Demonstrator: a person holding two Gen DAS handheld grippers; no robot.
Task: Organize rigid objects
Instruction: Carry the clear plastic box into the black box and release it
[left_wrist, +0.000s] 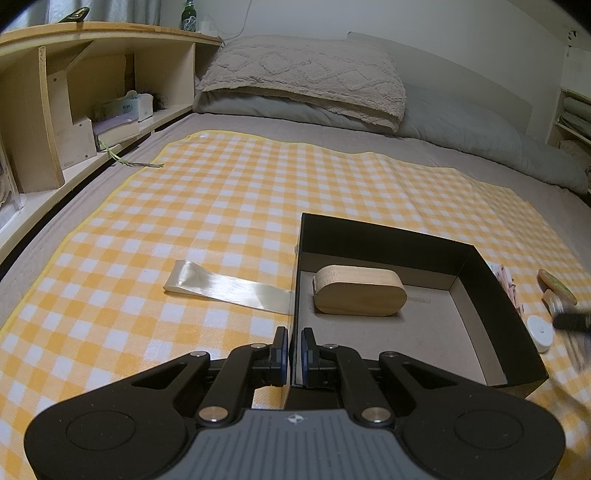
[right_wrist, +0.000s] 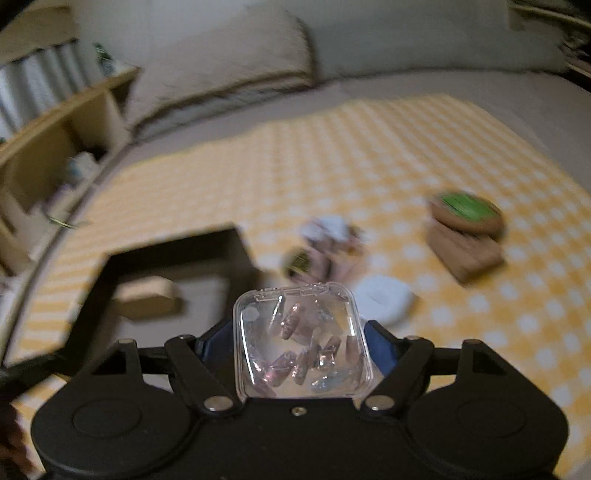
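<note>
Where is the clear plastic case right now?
In the right wrist view, the clear plastic case is gripped in the right tool, above the checkered cloth, just right of the black box.

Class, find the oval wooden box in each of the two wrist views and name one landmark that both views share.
Left wrist view: the wooden box lies inside the black tray, right of centre, ahead of the left claw.
Right wrist view: it shows blurred at lower left, inside the same tray, left of the clear case that the right claw grips.
Shared landmark: the white puck on the check cloth.
</note>
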